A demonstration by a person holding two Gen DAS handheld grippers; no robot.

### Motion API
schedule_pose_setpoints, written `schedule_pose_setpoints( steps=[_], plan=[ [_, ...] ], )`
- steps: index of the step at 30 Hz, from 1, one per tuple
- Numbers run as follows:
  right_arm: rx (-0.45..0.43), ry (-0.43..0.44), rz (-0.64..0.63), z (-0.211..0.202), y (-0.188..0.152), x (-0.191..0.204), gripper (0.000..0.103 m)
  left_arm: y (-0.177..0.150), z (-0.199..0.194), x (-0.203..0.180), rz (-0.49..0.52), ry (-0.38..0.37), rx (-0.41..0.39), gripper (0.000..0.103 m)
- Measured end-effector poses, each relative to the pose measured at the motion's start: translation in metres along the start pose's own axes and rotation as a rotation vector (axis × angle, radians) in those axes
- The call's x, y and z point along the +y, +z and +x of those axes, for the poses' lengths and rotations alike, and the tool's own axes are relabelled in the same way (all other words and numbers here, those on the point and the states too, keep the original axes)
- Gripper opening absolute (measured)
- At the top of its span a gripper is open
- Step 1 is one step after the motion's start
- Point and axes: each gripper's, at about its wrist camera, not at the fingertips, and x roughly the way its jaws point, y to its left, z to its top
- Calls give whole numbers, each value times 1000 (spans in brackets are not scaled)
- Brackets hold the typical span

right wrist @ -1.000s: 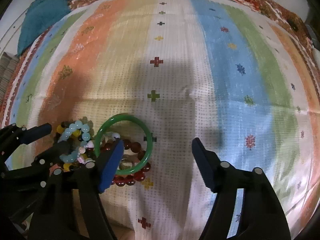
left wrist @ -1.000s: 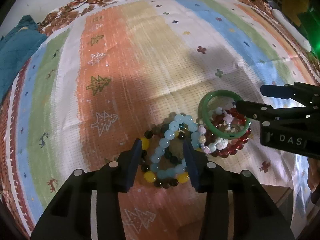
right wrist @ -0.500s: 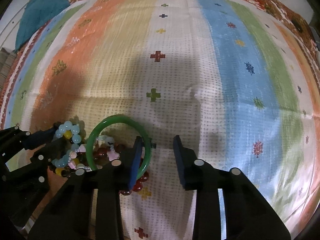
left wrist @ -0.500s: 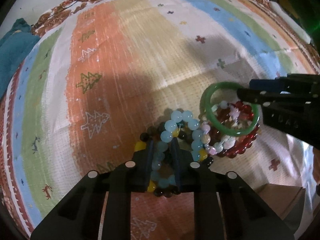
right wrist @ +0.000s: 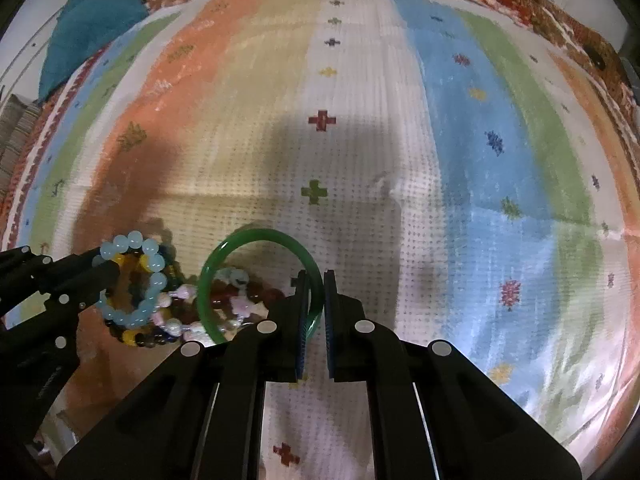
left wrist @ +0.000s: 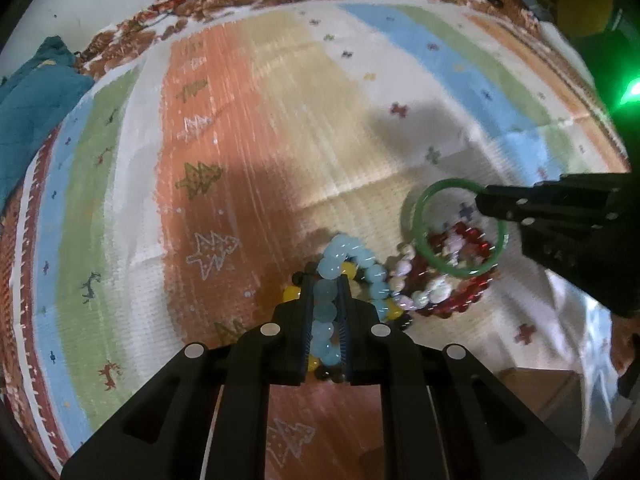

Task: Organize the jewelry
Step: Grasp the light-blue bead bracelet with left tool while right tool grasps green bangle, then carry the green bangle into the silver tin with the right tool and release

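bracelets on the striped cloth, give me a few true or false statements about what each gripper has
1. The left gripper is shut on the light blue bead bracelet. True.
2. The right gripper is open above the cloth. False: it is shut on the green bangle.
3. The red bead bracelet is gripped too. False: neither gripper holds it.
4. A teal fabric lies at the cloth's far left corner. True.

Both wrist cameras look steeply down, close over the striped cloth [left wrist: 280,128]. The left views from the left, the right from the right. Both share the bracelet pile [left wrist: 400,280].
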Motion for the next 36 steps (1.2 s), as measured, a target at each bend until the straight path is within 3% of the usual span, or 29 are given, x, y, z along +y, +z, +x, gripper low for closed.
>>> schedule_pose_setpoints(
  steps=[21,36],
  plan=[
    [-81,9,4,-60,-25,-2,9,-10,-72,-20,-38,-24,-110,11],
    [-131,25,-30,-94,-48,13,9,-34,-114,-24,-84,-48,-140,11]
  ],
)
